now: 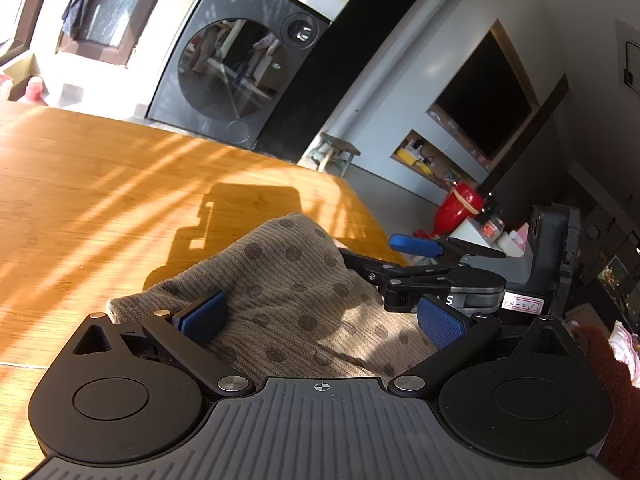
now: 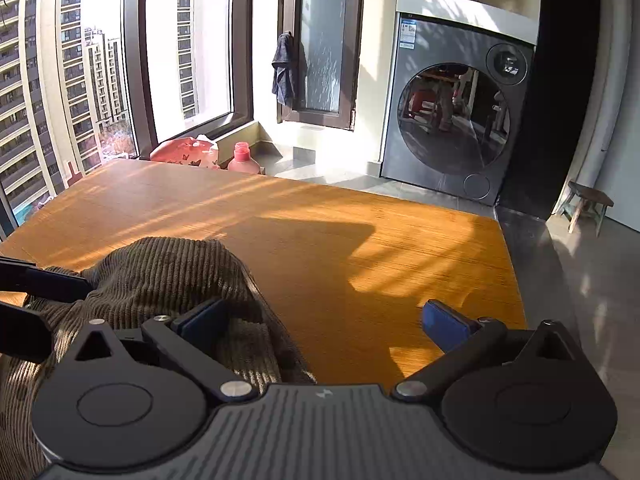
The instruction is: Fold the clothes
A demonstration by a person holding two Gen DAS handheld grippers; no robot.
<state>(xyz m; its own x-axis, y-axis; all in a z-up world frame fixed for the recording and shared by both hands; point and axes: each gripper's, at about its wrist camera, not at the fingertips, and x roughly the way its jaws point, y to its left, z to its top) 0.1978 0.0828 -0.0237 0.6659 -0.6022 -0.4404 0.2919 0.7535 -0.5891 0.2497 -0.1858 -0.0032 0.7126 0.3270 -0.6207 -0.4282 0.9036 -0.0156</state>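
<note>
Lay bunched on near edge of sunlit wooden table (image 2: pixel 320 216): brown ribbed knit garment with dark dots (image 1: pixel 288 280). Soft, limp, light, likely grippy; best pinched at hem or corner. Left gripper (image 1: pixel 320 320) spread, straddling fabric. Right gripper (image 2: pixel 324 322) spread, beside garment's right edge.

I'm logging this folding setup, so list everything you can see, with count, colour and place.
garment: one, brown ribbed with darker dots, bunched on the table's near edge
table: one, orange-brown wood, under the garment
washing machine: one, grey, beyond the table
bottle: one, pink, on the floor by the window
stool: one, wooden, right of the machine
left claw: one, black with blue pads, open around the garment
right claw: one, same colours, open at the garment's edge
</note>
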